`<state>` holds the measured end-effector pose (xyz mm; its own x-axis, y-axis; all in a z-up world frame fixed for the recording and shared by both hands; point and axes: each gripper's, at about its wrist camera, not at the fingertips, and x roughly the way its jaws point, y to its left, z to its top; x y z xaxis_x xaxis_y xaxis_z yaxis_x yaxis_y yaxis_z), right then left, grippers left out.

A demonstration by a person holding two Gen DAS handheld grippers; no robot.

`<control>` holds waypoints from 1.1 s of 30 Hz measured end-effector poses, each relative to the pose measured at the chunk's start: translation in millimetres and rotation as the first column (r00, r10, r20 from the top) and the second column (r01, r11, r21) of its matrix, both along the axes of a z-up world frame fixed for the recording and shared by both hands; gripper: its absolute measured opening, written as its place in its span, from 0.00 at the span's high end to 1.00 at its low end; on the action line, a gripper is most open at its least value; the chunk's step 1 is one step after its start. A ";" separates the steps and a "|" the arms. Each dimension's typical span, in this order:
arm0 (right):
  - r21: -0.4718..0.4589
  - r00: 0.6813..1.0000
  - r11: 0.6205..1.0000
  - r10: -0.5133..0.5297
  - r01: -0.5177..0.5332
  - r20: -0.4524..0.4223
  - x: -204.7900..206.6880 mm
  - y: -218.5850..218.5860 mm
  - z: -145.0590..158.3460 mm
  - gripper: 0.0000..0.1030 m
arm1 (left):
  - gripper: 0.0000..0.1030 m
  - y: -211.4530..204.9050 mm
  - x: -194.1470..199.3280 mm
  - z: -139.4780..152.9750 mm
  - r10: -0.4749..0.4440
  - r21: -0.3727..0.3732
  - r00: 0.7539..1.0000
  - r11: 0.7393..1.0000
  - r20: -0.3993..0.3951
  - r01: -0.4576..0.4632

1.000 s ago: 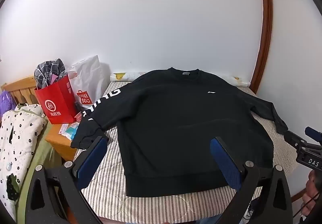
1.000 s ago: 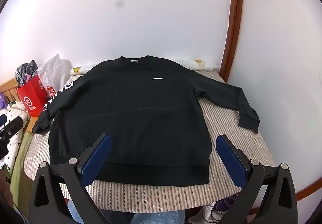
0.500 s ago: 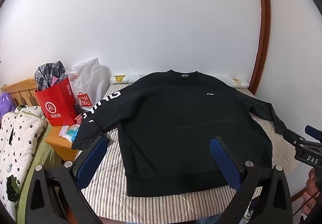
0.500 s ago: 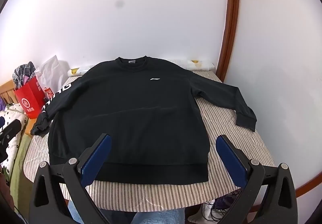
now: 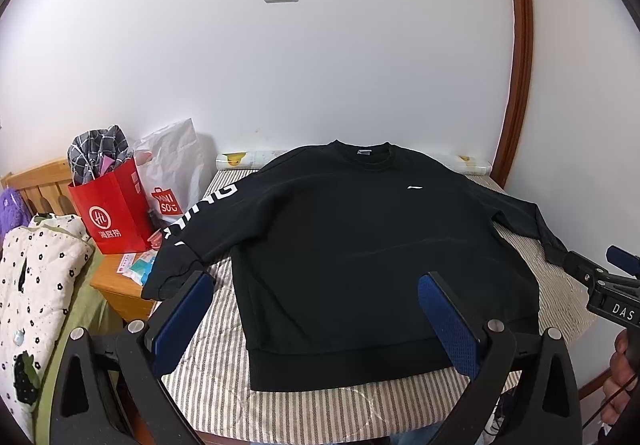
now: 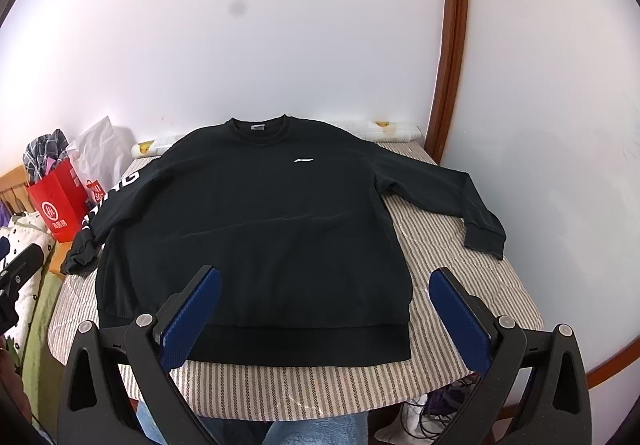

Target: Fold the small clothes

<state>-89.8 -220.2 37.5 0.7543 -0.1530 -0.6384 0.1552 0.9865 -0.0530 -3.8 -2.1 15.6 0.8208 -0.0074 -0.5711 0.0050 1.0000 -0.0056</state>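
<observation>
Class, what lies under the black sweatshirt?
The sweatshirt lies flat on a striped cover, visible around its edges. Anything beneath its middle is hidden.

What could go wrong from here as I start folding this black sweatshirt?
The lettered sleeve hangs past the striped pad's edge toward the nightstand; pulling it could drag the sweatshirt askew or brush the red bag. The other cuff lies close to the wall, leaving the right gripper little room. Both grippers are open and hold nothing, so a shallow pinch may slip off the thick fabric.
</observation>
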 end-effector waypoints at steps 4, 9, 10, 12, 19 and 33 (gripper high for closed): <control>-0.002 1.000 1.000 0.000 0.000 0.001 -0.1 -0.4 1.0 0.01 | 0.00 -2.5 0.5 1.4 -0.004 0.005 1.000 1.000 0.002 0.004; 0.001 1.000 1.000 -0.001 0.001 0.005 -1.2 -1.2 1.7 0.01 | 0.00 -3.7 0.5 0.6 -0.002 0.006 1.000 1.000 0.005 0.002; 0.002 1.000 1.000 -0.002 0.002 0.006 -1.2 -1.3 2.0 0.01 | 0.00 -4.2 0.8 0.9 -0.003 0.006 1.000 1.000 0.005 0.003; 0.002 1.000 1.000 -0.004 0.004 0.008 -2.1 -1.0 2.4 0.01 | 0.00 -4.8 0.2 0.2 -0.003 0.008 1.000 1.000 0.005 0.003; 0.000 1.000 1.000 -0.005 0.005 0.014 -5.9 0.5 2.3 0.01 | 0.00 -6.0 -1.2 -0.1 -0.005 0.007 1.000 1.000 0.006 0.004; -0.005 1.000 1.000 -0.003 0.003 0.021 -9.2 4.0 5.5 0.01 | 0.00 -9.4 -0.9 2.3 -0.011 0.010 1.000 1.000 0.010 0.011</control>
<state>-99.0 -216.2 43.1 0.7671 -0.1586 -0.6216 0.1593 0.9857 -0.0549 -4.7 -11.5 17.9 0.8266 -0.0104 -0.5627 0.0159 0.9999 0.0048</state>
